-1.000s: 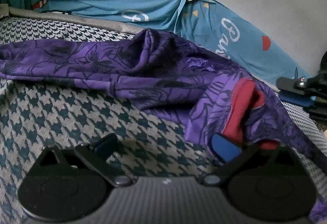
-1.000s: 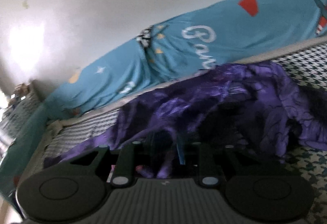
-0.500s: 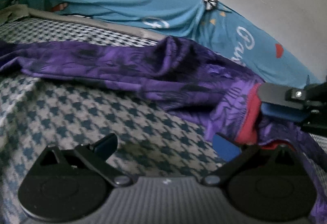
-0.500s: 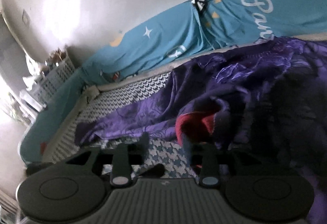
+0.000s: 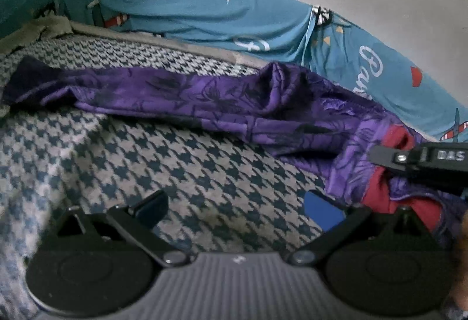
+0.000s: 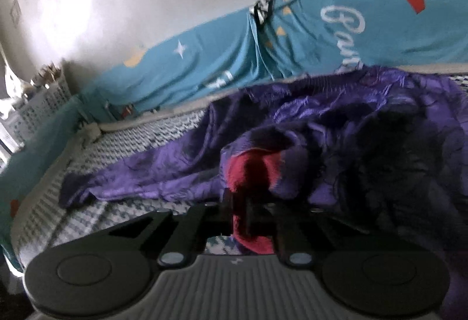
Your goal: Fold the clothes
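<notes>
A purple garment (image 5: 234,98) with a dark floral print lies stretched across the houndstooth bed cover (image 5: 175,162). One sleeve runs off to the left. Its red inner edge (image 5: 380,188) bunches at the right. My left gripper (image 5: 238,207) is open over bare cover, and its blue right pad (image 5: 324,209) sits just short of the garment's hem. My right gripper (image 5: 380,156) reaches in from the right edge onto that red part. In the right wrist view its jaws (image 6: 238,209) are closing narrowly, with the red edge (image 6: 251,165) pinched between them and the purple garment (image 6: 336,127) heaped behind.
A teal sheet (image 5: 204,13) printed with stars and white lettering is banked along the pale wall behind the bed. A white lattice basket (image 6: 44,98) stands at the far left corner. A grey-green cloth (image 5: 35,30) lies at the cover's far left edge.
My right gripper came in from the right, opened before the red edge, then shut on it. The left gripper shifted, so the garment now sits further right and more sleeve shows.
</notes>
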Motion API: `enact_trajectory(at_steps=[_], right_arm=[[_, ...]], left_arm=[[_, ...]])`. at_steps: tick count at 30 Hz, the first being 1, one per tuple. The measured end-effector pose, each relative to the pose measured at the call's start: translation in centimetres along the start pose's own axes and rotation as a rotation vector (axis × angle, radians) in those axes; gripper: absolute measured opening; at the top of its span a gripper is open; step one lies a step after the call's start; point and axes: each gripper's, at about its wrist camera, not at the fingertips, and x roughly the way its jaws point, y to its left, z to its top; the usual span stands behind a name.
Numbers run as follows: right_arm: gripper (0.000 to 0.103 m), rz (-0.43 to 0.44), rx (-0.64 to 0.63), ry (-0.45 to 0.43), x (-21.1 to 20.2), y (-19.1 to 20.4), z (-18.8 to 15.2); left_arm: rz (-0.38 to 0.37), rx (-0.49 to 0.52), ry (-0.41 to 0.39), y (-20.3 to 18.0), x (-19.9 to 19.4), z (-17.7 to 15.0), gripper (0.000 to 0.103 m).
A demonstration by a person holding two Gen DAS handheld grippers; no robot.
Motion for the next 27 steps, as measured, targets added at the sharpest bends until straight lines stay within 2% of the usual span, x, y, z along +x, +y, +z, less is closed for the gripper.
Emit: enact_trajectory(at_steps=[7, 9, 10, 16, 23, 27], right_arm=[[0.01, 0.064, 0.037, -0.059, -4.9, 1.4, -2.2], [0.009, 0.083, 0.018, -0.059, -5.9, 2.2, -3.2], [0.005, 0.092, 0.007, -0.059, -6.4, 2.6, -3.8], [0.005, 0.146, -0.076, -0.031, -8.3, 4.9, -6.9], [0.005, 0.126, -0.101, 0.002, -9.1, 5.1, -8.9], [0.006, 0.083, -0.089, 0.015, -9.3, 4.5, -9.4]], left_arm=[[0.016, 0.016, -0.048, 0.9, -3.0, 0.2, 0.103], [0.022, 0.012, -0.055, 1.1, -3.8, 0.3, 0.103], [0.026, 0.011, -0.059, 1.3, -4.2, 0.3, 0.103], [0.031, -0.011, -0.075, 2.2, -6.5, 0.3, 0.103], [0.013, 0.01, -0.079, 1.4, -8.0, 0.0, 0.103], [-0.006, 0.036, -0.074, 0.5, -8.5, -0.3, 0.103]])
